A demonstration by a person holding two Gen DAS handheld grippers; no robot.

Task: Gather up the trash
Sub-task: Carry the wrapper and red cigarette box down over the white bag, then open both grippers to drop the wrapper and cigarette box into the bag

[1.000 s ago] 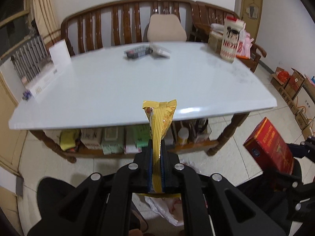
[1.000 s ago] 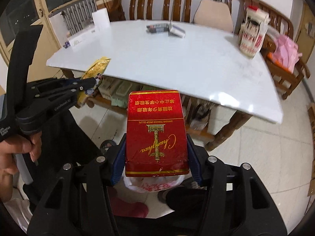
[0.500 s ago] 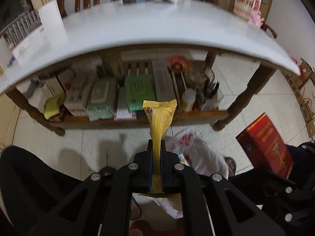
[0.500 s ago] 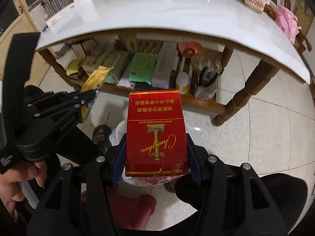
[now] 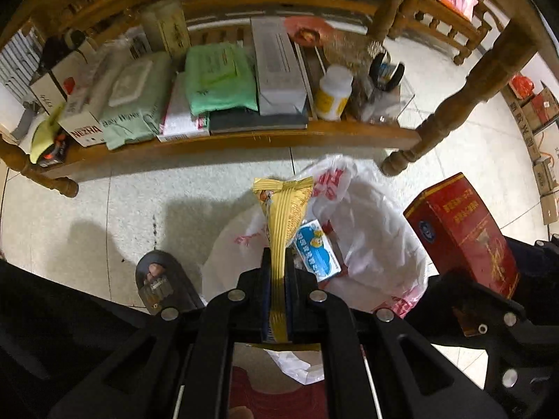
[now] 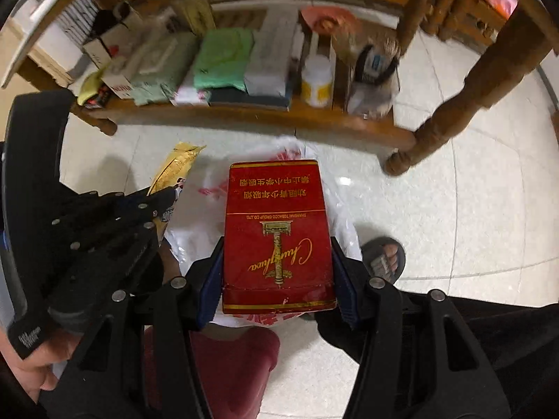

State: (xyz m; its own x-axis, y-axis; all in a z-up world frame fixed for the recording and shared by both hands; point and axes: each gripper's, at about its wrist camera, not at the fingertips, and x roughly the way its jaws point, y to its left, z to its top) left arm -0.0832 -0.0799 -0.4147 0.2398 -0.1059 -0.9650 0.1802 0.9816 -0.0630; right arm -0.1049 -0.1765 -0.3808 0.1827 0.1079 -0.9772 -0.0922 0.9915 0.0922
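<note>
Over the white plastic bag (image 5: 367,230) on the floor, both loads hang ready to drop. Left gripper (image 5: 277,279) is clamped on a yellow snack wrapper (image 5: 284,209), poised right above the bag's mouth, where a small blue-and-white packet (image 5: 316,249) already lies. Right gripper (image 6: 277,276) squeezes a red cigarette carton (image 6: 277,230) by its sides, above the same bag. Looks like the deposit step; next, each claw needs lowering and releasing so the trash falls inside, not onto the tiles.

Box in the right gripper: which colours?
Red box with gold print, clearest in the right wrist view.
</note>
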